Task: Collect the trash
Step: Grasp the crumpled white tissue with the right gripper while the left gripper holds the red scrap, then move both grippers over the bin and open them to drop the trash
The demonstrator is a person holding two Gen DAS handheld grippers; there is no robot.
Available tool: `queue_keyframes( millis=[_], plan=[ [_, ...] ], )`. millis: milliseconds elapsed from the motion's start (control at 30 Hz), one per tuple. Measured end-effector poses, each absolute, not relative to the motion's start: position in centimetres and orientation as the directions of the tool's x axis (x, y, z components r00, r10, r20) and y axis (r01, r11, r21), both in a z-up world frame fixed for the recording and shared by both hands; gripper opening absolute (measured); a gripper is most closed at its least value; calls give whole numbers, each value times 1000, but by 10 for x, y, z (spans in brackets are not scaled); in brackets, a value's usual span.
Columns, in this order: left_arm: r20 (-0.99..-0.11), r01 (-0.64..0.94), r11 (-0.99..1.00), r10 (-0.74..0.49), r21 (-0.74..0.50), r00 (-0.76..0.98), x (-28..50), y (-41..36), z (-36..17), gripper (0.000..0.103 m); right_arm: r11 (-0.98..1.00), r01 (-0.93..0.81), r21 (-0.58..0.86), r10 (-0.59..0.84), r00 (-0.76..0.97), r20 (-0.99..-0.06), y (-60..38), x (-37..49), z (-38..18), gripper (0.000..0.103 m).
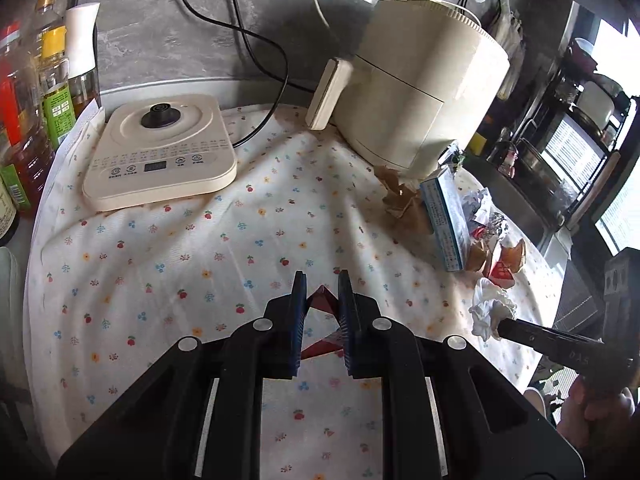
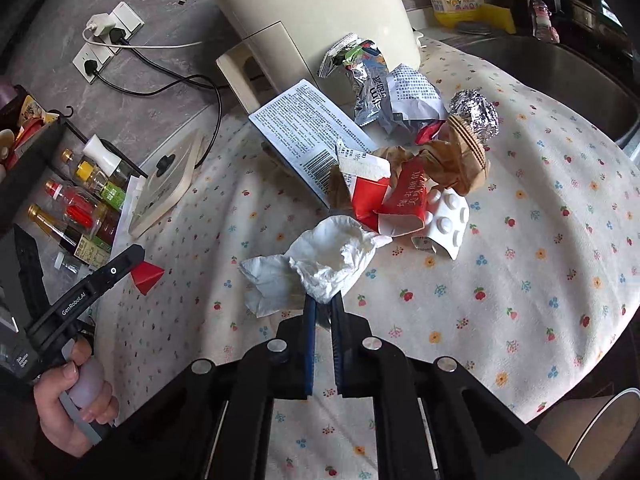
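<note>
My left gripper (image 1: 322, 294) pinches a red scrap (image 1: 320, 300) low centre; my right gripper (image 2: 323, 304) clamps the tissue (image 2: 320, 260) mid-frame — both nipped by an edge, ready to lift off the cloth (image 2: 520, 280).

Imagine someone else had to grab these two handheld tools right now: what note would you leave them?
Left gripper: shut on a red paper scrap, held above the flowered tablecloth.
Right gripper: shut on the crumpled white tissue.
Trash heap left on the cloth by the cream appliance: blue-white box, red carton pieces, brown paper, foil ball, silver wrapper, white blister pack.
Done: two pieces gripped.
Left: drop both in a bin, possibly the container at the table's edge, then clear the heap.
</note>
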State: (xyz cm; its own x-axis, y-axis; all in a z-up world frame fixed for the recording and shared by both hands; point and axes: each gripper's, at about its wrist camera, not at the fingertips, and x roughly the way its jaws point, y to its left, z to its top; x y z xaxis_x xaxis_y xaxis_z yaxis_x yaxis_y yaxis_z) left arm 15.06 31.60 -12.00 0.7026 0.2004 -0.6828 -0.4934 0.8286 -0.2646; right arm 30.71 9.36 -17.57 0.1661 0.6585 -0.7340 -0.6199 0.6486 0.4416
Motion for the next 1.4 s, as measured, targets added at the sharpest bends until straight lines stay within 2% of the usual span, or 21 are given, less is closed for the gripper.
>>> queue_keyframes(
  millis=[200, 633, 1067, 1400],
  plan=[
    [-661, -401, 880, 144, -255, 737, 182, 271, -109, 16, 618, -635, 464, 694, 163, -701, 47, 299, -165, 8],
    [-660, -234, 935, 1, -265, 751, 227, 147, -98, 16, 741, -483, 466, 638, 293, -712, -102, 312, -160, 8],
    [-670, -28, 960, -173, -278, 722, 274, 10, -104, 16, 881, -233, 412, 474, 432, -768, -264, 315, -180, 8],
    [-696, 94, 956, -267, -277, 666, 296, -82, -121, 16, 926, -62, 374, 361, 444, -820, -358, 299, -212, 11]
  ],
)
